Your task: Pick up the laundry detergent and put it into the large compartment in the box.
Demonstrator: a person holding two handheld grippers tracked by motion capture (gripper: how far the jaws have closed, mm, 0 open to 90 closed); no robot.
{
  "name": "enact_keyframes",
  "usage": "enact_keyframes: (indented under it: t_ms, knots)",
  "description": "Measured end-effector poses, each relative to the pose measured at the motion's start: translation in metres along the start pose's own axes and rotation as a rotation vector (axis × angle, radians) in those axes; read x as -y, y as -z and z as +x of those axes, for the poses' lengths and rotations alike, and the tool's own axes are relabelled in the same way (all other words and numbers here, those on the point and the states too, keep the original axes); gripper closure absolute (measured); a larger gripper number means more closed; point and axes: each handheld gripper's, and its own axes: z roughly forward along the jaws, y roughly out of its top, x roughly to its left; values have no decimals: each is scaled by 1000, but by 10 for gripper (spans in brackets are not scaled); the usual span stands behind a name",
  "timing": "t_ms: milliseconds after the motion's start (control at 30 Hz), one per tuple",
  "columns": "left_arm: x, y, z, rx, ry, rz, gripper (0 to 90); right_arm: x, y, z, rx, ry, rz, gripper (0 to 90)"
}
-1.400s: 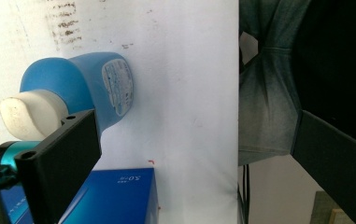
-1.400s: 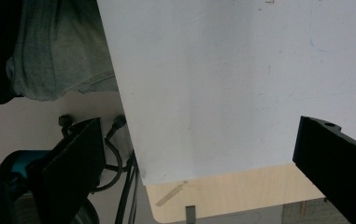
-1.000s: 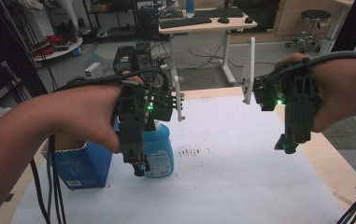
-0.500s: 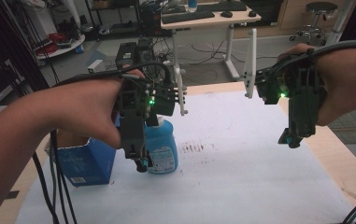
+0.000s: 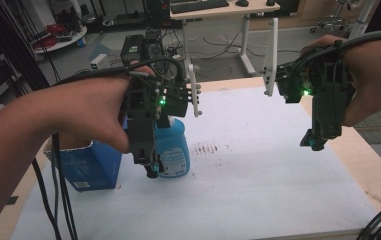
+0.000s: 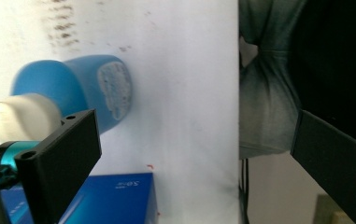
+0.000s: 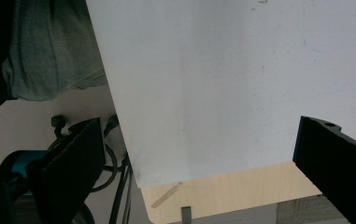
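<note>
A blue bottle [image 5: 173, 150] with a white cap [image 6: 19, 116] stands on the white sheet [image 5: 258, 185]. My left gripper [image 5: 150, 171] hangs just over it, pointing down, held by a hand. In the left gripper view the jaws stand wide apart. My left gripper [image 6: 199, 158] is open, and the bottle [image 6: 77, 84] sits by the left jaw, not between the two. My right gripper [image 5: 315, 144] hovers above the table's right side. In its own view my right gripper [image 7: 203, 163] is open over bare sheet, holding nothing.
A blue box [image 5: 90, 165] stands left of the bottle, close against it. Dark smudges [image 5: 208, 148] mark the sheet right of the bottle. The wooden table edge [image 5: 373, 165] runs along the right. Cables [image 5: 58, 200] trail down at the left. A desk [image 5: 228, 10] stands beyond the table.
Both grippers hold almost the same places and stay open. The right gripper has drifted slightly to the right and up.
</note>
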Motion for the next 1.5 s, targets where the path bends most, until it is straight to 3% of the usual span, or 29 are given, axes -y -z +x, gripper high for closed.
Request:
enact_keyframes:
  t_ms: [100,233,667,867,1500]
  knots:
    - [3,6,1,-5,2,-35,18,0,0,1,-5,0,5,18]
    - [7,10,8,-17,26,-41,18,1,1,0,-2,-2,7,18]
    - [17,8,45,-3,111,-35,18,-3,-2,-8,1,13,7,18]
    - [20,2,57,-5,127,-36,18,-4,-5,-11,-3,10,10,18]
    - [24,-27,78,23,158,-23,18,-4,-9,-12,-6,3,13,18]
